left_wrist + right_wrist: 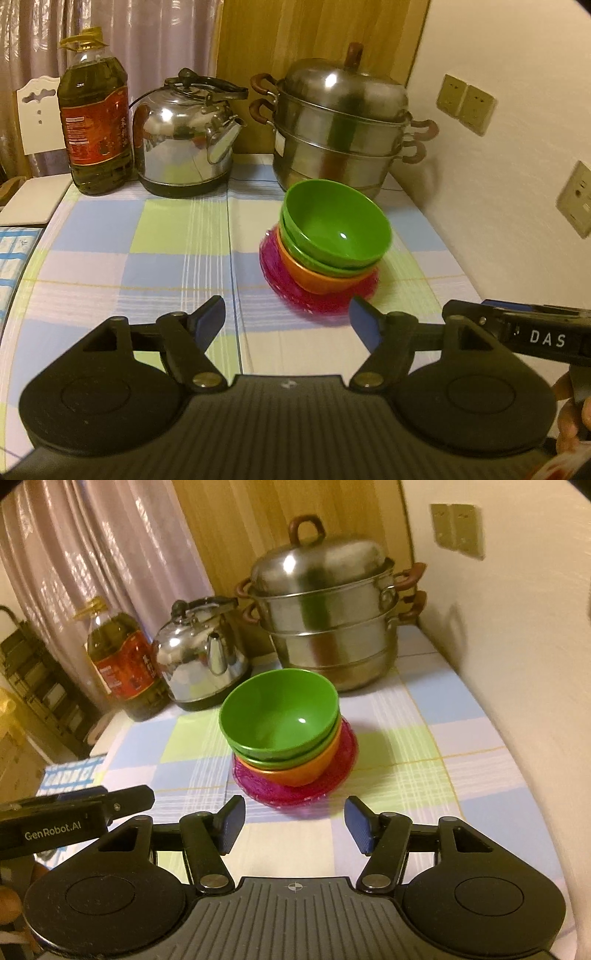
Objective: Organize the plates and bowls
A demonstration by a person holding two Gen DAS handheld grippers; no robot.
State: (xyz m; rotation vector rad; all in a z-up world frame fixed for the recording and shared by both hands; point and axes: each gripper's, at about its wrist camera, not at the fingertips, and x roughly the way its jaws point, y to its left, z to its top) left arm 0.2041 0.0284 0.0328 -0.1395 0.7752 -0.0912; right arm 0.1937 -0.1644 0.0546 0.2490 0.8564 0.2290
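On the checked tablecloth (147,240) stands one stack: two green bowls (332,221) (280,712) nested in an orange bowl (314,275) (306,768), all on a pink see-through plate (317,299) (295,794). My left gripper (288,314) hovers in front of the stack, its jaws open and empty, with the plate's near rim just beyond the right fingertip. My right gripper (295,812) is also open and empty, just short of the plate. Each gripper's side shows in the other's view: the right one's body (517,332) and the left one's body (74,812).
Behind the stack stand a steel tiered steamer pot (340,125) (325,620), a steel kettle (181,136) (199,653) and a large oil bottle (96,122) (122,657). The wall with sockets (465,103) runs along the right. A white chair (37,114) stands at far left.
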